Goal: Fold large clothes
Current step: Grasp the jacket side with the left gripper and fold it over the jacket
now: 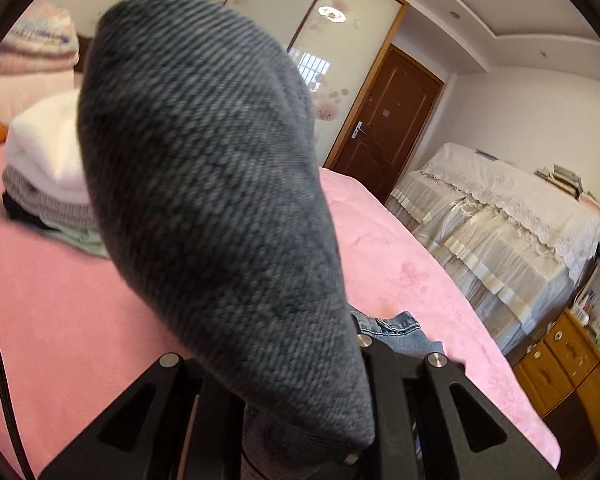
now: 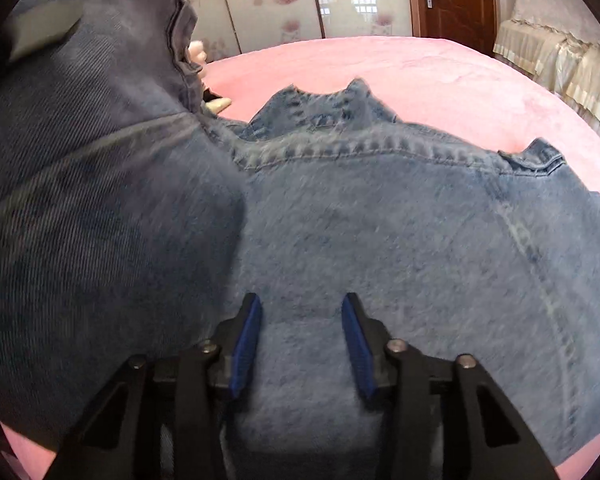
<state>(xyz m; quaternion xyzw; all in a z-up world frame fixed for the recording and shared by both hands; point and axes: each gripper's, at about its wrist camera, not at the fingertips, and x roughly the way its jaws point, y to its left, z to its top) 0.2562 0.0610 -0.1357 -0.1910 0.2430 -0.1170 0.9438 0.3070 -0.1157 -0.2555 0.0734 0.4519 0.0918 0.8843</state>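
- Left gripper [image 1: 300, 432]: jaws nearly closed, clamped on a fold of the denim jacket [image 2: 380, 240]. The pinched cloth rises up in front of the left wrist lens and fills the middle of that view; weave visible, tips hidden behind it.
- Right gripper [image 2: 302, 344]: jaws partly apart, blue pads [image 2: 246, 344] on both fingers showing. It hangs over the flat back panel of the jacket, pointing steeply down. Denim shows in the gap between the pads; I cannot tell whether the tips touch the cloth. Nothing is gripped.
- Jacket, right wrist view: lies spread on the pink bedspread [image 2: 380, 72], back side up. Yoke seam runs across the middle, collar points stand up past it, a cuff or flap sticks out at the right edge. The left part is lifted off the bed and hangs as a dark raised fold across the upper left of the view. Picture blurred there.
- Just beyond the raised fold, a pale shape on the bedspread; too hidden to identify.
- Left wrist view, past the held cloth: a small piece of the jacket on the bedspread beside the finger.
- Farther left on the bed: a stack of folded clothes [image 1: 44, 168], white piece on top, grey, dark and pale green below.
- Far: wardrobe with flowered sliding panels [image 1: 340, 60], brown door [image 1: 388, 128], a cloth-covered piece of furniture [image 1: 500, 216] along the right wall.
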